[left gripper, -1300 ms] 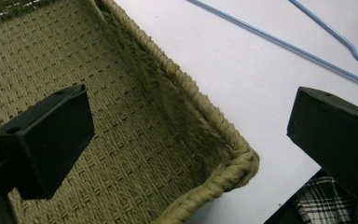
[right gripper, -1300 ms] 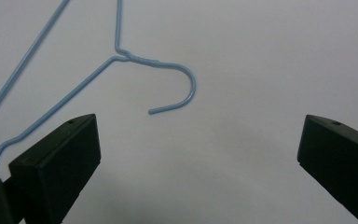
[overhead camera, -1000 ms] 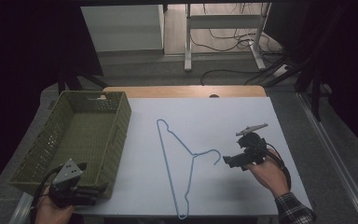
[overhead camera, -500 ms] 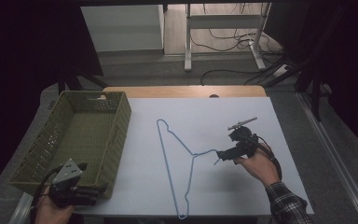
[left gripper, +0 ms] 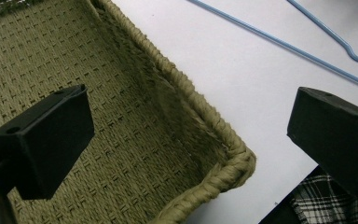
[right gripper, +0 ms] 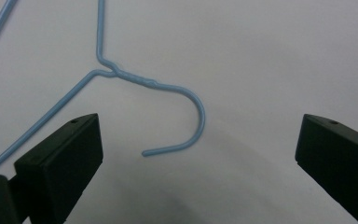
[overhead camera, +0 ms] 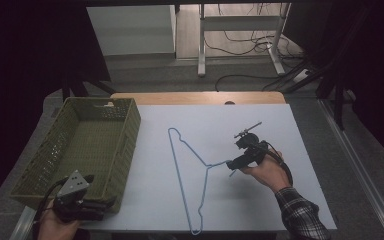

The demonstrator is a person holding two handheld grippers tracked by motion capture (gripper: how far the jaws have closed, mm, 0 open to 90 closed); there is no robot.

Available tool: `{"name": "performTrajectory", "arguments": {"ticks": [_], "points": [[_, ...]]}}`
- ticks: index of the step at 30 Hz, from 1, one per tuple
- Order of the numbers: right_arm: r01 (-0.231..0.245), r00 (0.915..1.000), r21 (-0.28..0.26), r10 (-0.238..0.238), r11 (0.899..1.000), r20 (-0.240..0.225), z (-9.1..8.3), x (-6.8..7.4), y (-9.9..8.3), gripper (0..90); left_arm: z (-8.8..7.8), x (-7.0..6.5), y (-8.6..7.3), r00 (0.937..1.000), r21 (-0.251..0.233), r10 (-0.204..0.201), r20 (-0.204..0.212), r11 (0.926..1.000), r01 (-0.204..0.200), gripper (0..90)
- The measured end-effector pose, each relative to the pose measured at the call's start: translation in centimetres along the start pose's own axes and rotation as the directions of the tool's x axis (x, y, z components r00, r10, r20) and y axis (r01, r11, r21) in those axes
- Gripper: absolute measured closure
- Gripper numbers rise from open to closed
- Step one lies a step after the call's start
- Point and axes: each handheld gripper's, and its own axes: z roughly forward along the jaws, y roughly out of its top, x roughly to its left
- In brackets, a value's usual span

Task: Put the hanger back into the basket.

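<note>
Hanger (overhead camera: 192,167): blue wire, lying flat on the table (overhead camera: 300,200) right of the basket (overhead camera: 130,145). Right gripper (right gripper: 200,154) is hovering over its hook, jaws spread wide (best lowered straddling the hook's twisted neck). Left gripper (left gripper: 186,140) is idling, jaws apart, over the basket's near corner.

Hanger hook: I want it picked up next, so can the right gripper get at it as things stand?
Probably yes: the right gripper is open, the blue wire hanger hook lies on bare table between its fingers, nothing blocking.
</note>
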Motion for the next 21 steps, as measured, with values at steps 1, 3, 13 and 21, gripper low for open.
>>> {"name": "performTrajectory", "arguments": {"ticks": [1,3,13,21], "points": [[0.001,1.0000,0.004,-0.001,1.000,0.003,0.1,0.1,0.1,1.3,0.0,0.0,0.0,1.0000,0.000,0.000,-0.001,1.0000,0.000,0.5],[0.005,1.0000,0.011,-0.005,1.000,0.004,0.4,0.1,0.3,2.7,0.0,0.0,0.0,1.0000,-0.001,-0.001,0.000,1.0000,0.001,0.6],[0.025,0.9994,0.053,-0.026,0.998,0.022,1.6,0.1,1.0,16.8,0.0,0.1,0.0,1.0000,0.002,0.001,-0.003,1.0000,-0.001,0.6],[0.038,0.9991,0.098,-0.040,0.994,0.016,2.9,0.3,1.2,27.3,0.0,0.2,-0.1,1.0000,0.004,-0.001,-0.003,1.0000,0.001,0.6]]}}
